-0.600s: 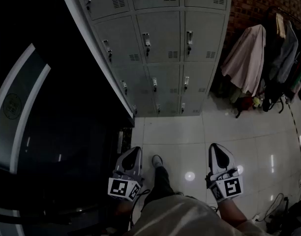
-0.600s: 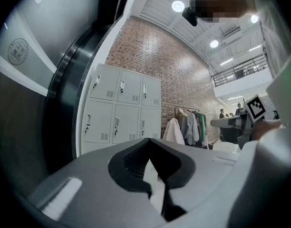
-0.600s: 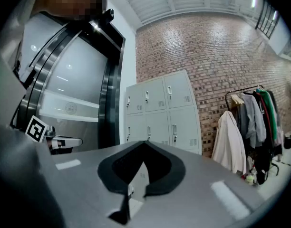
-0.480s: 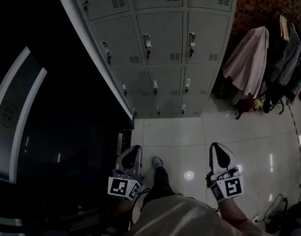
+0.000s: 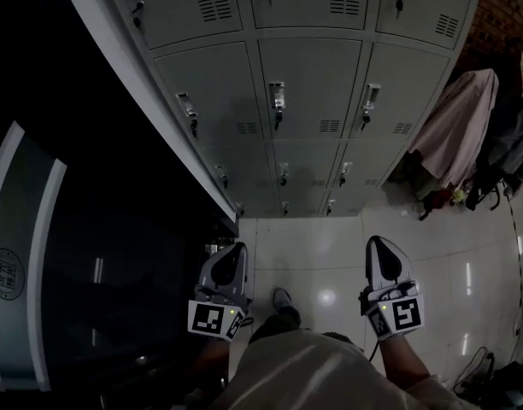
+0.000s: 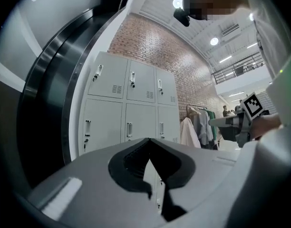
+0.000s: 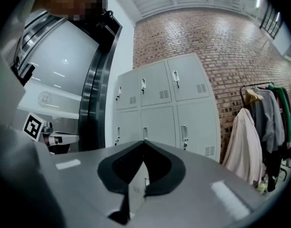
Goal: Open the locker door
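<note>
Both claws are closed and empty, left claw (image 5: 236, 251) and right claw (image 5: 375, 244) low in the frame, well apart from the locker door (image 5: 311, 84) at upper centre. Painted sheet steel, probably light but stiff; its small latch handle (image 5: 277, 97), likely smooth, seems the spot to pinch.

Brick wall (image 7: 221, 42), glossy tiled floor (image 5: 330, 246), hanging coats (image 5: 454, 135)

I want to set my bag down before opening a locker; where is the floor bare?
The tiled floor in front of the lockers is bare. It is crowded at the right, where coats hang beside the lockers over clutter.
</note>
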A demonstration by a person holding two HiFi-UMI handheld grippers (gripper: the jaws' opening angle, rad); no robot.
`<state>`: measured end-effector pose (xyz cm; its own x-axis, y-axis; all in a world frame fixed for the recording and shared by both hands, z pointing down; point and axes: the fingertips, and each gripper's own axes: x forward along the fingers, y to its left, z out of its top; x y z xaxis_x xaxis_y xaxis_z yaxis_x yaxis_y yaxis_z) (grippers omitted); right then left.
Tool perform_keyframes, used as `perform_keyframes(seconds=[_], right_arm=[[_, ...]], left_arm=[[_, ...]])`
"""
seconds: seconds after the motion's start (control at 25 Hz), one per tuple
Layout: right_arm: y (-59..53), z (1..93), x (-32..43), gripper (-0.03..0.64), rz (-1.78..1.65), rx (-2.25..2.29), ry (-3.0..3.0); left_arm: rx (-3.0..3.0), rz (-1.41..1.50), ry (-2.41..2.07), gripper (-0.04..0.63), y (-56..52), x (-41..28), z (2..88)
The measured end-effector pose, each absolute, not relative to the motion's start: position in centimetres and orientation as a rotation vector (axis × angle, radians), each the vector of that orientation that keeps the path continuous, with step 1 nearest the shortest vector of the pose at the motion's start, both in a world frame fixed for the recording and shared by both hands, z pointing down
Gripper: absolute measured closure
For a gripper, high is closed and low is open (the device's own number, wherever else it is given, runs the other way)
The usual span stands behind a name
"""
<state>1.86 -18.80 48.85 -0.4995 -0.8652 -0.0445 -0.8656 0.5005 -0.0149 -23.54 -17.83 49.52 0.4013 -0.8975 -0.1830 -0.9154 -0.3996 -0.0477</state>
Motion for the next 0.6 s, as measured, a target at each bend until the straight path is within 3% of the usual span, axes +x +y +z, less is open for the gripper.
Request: perform_keyframes(seconds=[0.32,0.6], right_arm=[[-30.2,53.5,-4.5,0.602,0.039,-1.524,2.749],[-39.2,56.1,-5.8,0.505,-0.26,-1.243,2.991]], left_arm=[[-2.506,0.163,1.662,0.566,-28.4,-27.7,54.3],[-2.438,0.044,2.012,0.565,-29.4,-23.8,50.1]])
